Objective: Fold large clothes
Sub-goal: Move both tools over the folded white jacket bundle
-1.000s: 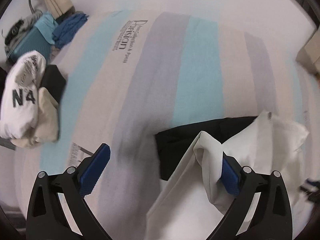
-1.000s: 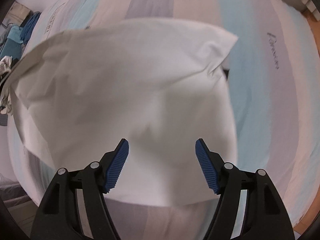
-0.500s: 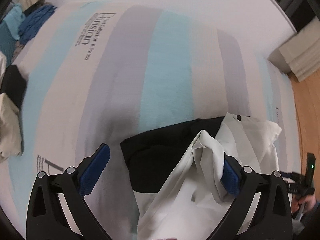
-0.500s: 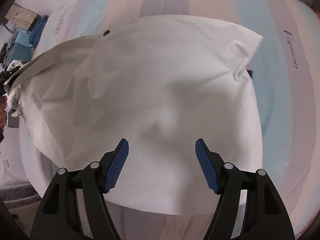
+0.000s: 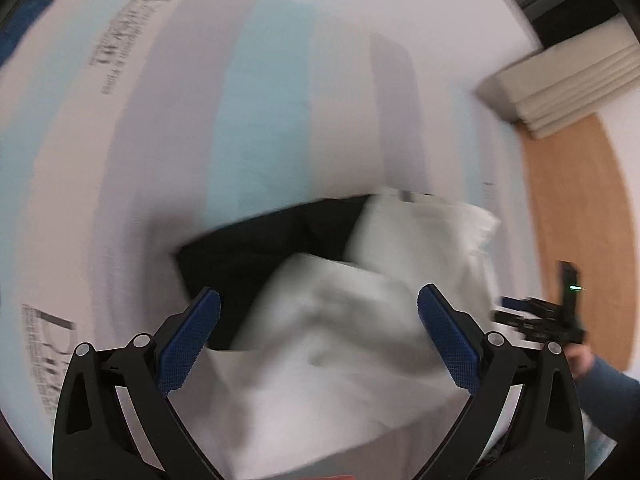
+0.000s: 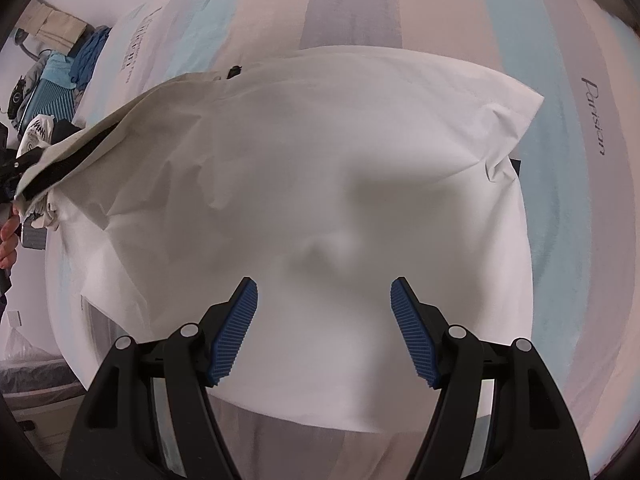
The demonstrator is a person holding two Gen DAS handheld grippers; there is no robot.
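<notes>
Lower centre of right wrist view: right gripper point(image 6: 324, 330) pointing steeply down, jaws spread, nothing pinched, hovering over one white garment point(image 6: 320, 168) spread across striped bed cover point(image 6: 560, 208). Left gripper point(image 5: 319, 334) tilted down, jaws spread wide, white cloth bunched between, grip unclear, view blurred. One black garment point(image 5: 256, 252) beneath, mid-frame.

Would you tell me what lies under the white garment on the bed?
A black garment pokes out from under the white garment, on the striped bed cover. How far the black one reaches beneath is hidden.
</notes>
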